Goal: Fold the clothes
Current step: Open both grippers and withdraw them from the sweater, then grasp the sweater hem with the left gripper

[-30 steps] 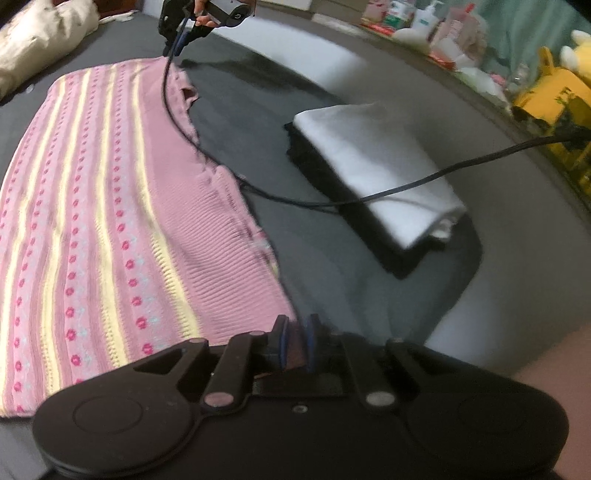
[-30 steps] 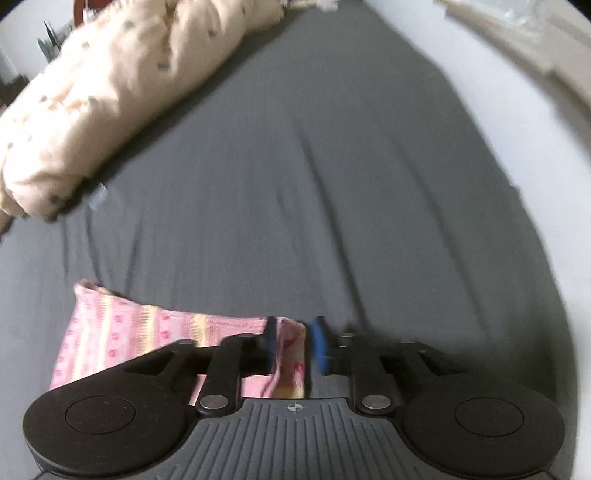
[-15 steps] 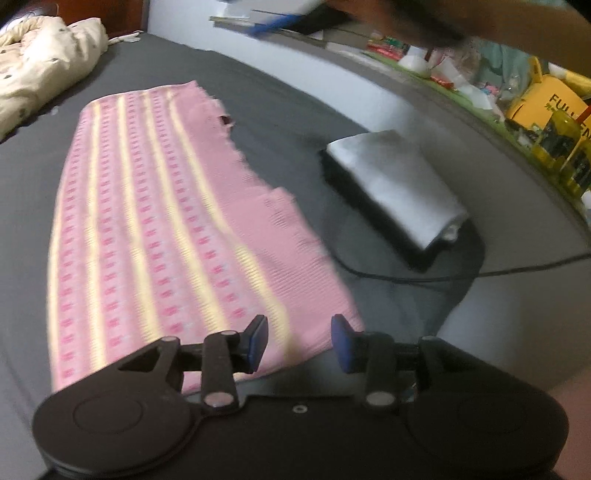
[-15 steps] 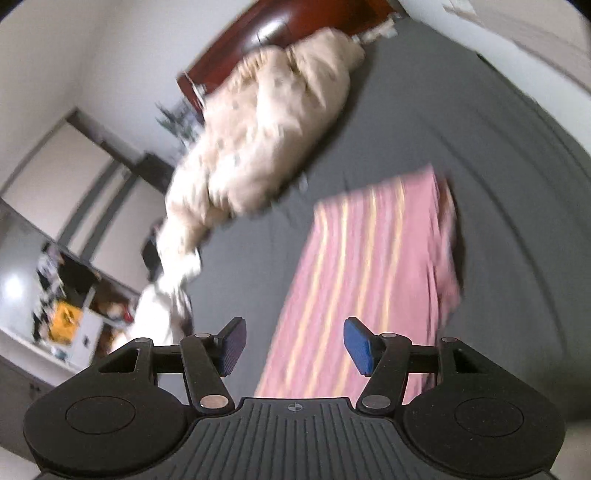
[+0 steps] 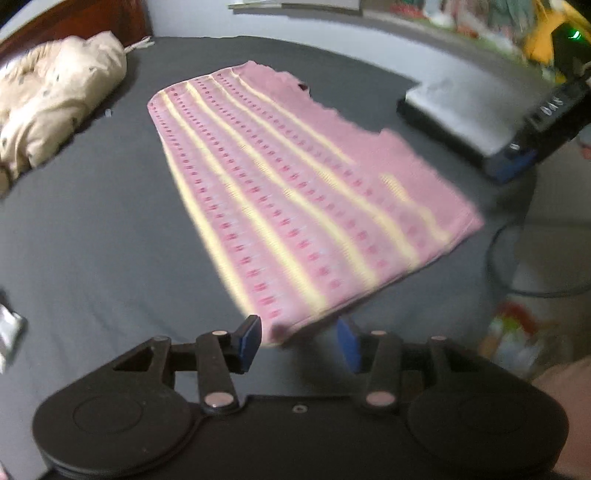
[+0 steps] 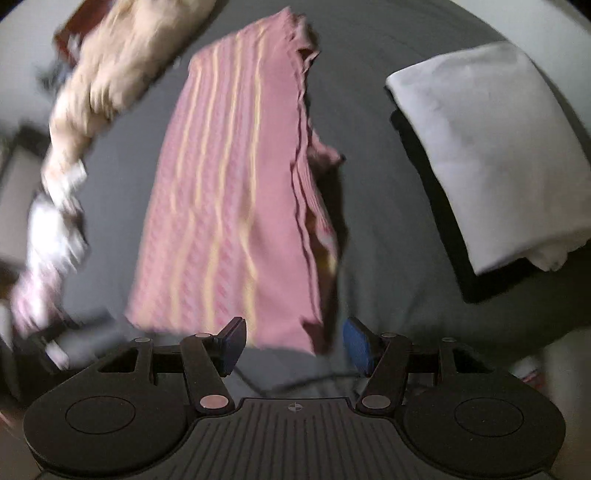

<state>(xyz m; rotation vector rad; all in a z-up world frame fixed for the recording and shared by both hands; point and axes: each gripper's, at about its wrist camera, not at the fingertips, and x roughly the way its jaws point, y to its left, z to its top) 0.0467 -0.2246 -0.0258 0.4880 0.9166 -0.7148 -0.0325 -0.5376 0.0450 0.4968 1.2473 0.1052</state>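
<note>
The pink striped garment [image 5: 295, 192] lies flat on the dark bed [image 5: 92, 229], long axis running from 6 toward 12 o'clock ahead of both tools. The left tool [image 5: 298, 341] and the right tool [image 6: 293, 341], both spread wide and empty, each hover at its near hem, about equally close.

A dark grey bed sheet [image 5: 92, 221] fills the scene; a cream duvet [image 5: 48, 96] lies bunched far left, and a cluttered shelf [image 5: 461, 22] runs far right.
</note>
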